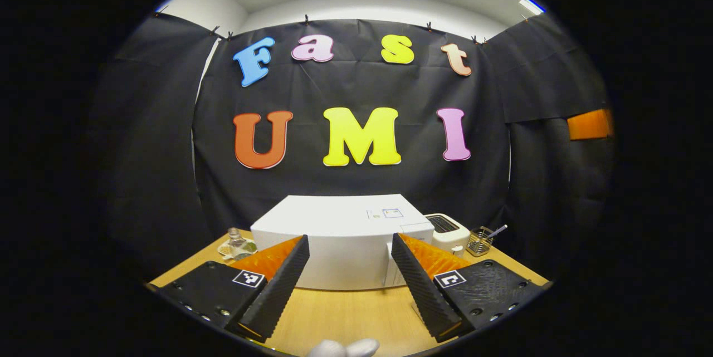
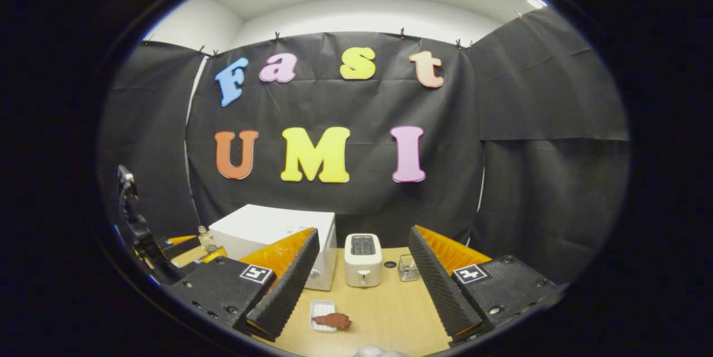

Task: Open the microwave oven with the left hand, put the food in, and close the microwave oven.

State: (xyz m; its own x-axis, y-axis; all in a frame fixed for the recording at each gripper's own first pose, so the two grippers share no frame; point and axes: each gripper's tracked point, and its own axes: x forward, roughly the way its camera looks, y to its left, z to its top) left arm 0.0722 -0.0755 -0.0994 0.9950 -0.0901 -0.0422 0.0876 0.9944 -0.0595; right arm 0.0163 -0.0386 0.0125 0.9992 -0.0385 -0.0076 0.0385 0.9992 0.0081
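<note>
Left hand-held gripper (image 1: 348,279): we see it released, nearer the closed microwave oven (image 1: 340,240), dead ahead.
Right hand-held gripper (image 2: 362,284): released, above the food (image 2: 332,321).

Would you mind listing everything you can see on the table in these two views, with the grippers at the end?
microwave oven: one, white, at the back of the table, door closed
toaster: one, white, right of the microwave oven
wire basket: one, metal, right of the toaster, utensil inside
small tray: one, white, in front of the microwave oven
food: one piece, reddish brown, lying partly on the small tray
glass bottle: one, clear, left of the microwave oven
table: one, light wood
left gripper: one, open, facing the microwave oven
right gripper: one, open, above the table
</note>
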